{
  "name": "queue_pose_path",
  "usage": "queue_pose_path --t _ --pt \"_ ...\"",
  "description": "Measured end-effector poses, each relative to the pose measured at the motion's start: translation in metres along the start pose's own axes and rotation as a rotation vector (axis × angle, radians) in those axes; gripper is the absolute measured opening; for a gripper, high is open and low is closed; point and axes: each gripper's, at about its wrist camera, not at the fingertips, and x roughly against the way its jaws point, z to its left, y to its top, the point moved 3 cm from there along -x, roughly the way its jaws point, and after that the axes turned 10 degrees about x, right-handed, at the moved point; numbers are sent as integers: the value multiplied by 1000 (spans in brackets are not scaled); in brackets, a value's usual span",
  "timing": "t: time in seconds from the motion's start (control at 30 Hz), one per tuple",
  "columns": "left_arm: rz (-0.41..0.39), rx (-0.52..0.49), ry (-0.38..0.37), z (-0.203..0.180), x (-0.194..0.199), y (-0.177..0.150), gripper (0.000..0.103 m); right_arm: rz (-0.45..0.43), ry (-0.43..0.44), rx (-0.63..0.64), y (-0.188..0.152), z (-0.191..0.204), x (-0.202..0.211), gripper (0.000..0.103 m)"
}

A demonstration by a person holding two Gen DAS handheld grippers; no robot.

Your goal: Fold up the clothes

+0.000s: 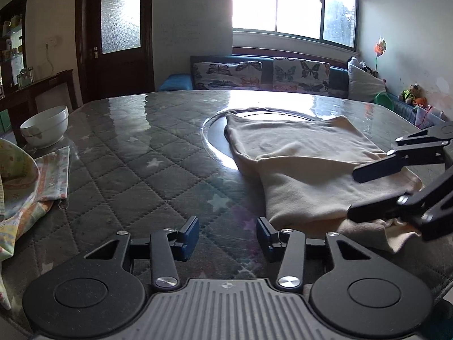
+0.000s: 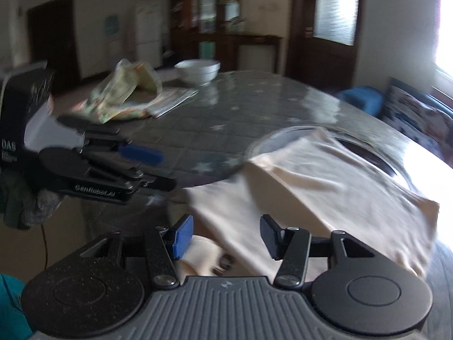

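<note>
A cream garment (image 1: 305,164) lies partly folded on the right half of the table, one layer turned over on itself. In the right wrist view the same garment (image 2: 325,187) spreads out ahead of and beneath my right gripper (image 2: 226,235), whose jaws stand wide apart over its near edge. From the left wrist view, the right gripper (image 1: 354,194) hovers open at the garment's near right corner. My left gripper (image 1: 228,235) is open over bare table, just left of the garment. The left gripper (image 2: 165,170) is held by a gloved hand (image 2: 36,206). The right wrist view is blurred.
A white bowl (image 1: 45,126) and a crumpled patterned cloth (image 1: 28,175) sit at the table's left. The quilted star-print table cover (image 1: 127,170) lies under glass, with a round inset (image 1: 215,141) under the garment's far part. A sofa (image 1: 254,73) stands behind the table.
</note>
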Motion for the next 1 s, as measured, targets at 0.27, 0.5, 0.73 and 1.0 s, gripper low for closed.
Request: queue_pose_path --t 0.27,0.5,0.73,1.0 --pt "-21 -60 -82 -14 12 -2 53 34 -19 55 6 11 -14 8" --pt "-35 -135 -96 -33 1 -4 54 -21 -9 -48 13 -7 0 5" --pt "-80 -235 -40 -50 -11 -6 53 -37 13 -68 16 -8 3 4" --pt "-45 -174 18 -34 -14 -12 21 -55 16 -106 7 -12 14 10"
